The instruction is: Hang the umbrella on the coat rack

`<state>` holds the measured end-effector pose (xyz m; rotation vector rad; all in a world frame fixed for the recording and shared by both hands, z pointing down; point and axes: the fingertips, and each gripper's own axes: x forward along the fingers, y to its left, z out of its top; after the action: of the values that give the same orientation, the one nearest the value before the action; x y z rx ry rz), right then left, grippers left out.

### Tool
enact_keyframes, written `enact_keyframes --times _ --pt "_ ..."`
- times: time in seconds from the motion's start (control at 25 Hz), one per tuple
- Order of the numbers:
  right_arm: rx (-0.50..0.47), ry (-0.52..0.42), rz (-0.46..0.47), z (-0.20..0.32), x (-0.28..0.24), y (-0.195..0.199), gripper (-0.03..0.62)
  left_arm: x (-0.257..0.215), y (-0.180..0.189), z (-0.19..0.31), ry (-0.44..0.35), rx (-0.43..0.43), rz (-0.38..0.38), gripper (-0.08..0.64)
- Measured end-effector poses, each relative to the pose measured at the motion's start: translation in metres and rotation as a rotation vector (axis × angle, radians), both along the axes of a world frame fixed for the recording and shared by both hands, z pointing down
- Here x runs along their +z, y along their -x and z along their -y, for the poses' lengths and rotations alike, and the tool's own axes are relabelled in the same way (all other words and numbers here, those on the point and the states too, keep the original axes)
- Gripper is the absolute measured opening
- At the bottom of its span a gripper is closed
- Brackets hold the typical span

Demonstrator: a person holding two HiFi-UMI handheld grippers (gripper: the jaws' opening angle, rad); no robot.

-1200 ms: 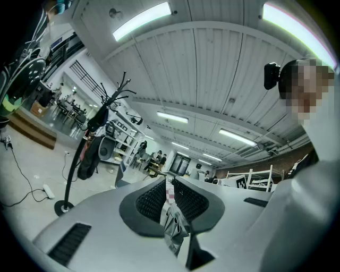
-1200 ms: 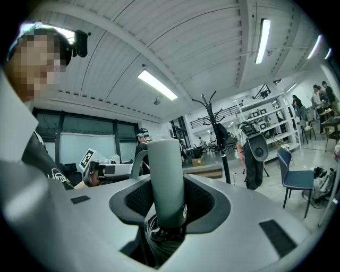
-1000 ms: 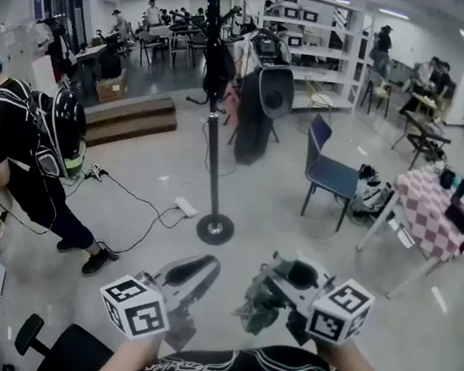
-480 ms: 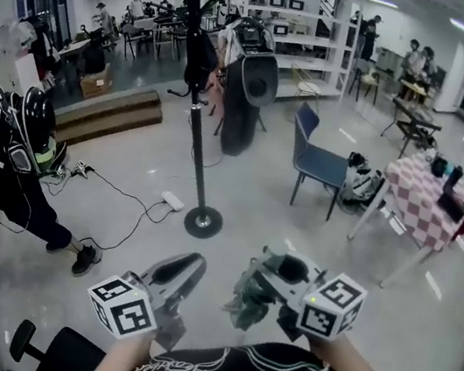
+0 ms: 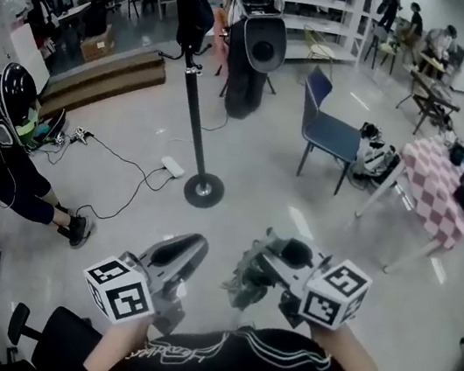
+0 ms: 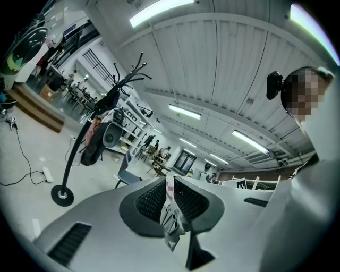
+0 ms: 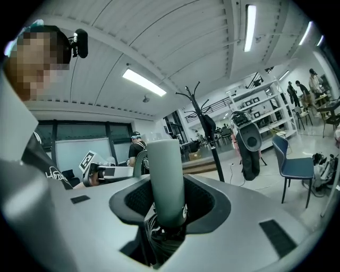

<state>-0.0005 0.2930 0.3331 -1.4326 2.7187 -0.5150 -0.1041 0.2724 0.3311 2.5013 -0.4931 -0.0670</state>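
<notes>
Grey-green umbrella handle [image 7: 166,170] clamped in right gripper [image 7: 166,204], strap [image 6: 171,234] pinched in left gripper [image 6: 171,197], coat rack [image 5: 191,111] now nearer, hooks unreached.

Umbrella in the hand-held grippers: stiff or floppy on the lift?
Its smooth handle looks rigid, maybe slippery. The strap pinched in the left hand-held gripper looks limp and would likely sag. Compact folded canopy suggests light weight.

The left gripper [image 5: 187,252] and right gripper [image 5: 263,270] point level, jaws clamped.
</notes>
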Motion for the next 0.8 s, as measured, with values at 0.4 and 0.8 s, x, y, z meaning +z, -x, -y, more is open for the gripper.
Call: enact_keyframes --times 0.4,0.8 --pt "-0.040 -0.003 -0.019 0.072 0.010 -0.080 0.164 0.015 -0.088 0.069 0.034 -0.029 0.032 0.046" --pt "-0.056 0.006 -0.005 0.095 0.018 -0.119 0.164 0.016 -0.130 0.089 0.006 -0.045 0.048 0.046"
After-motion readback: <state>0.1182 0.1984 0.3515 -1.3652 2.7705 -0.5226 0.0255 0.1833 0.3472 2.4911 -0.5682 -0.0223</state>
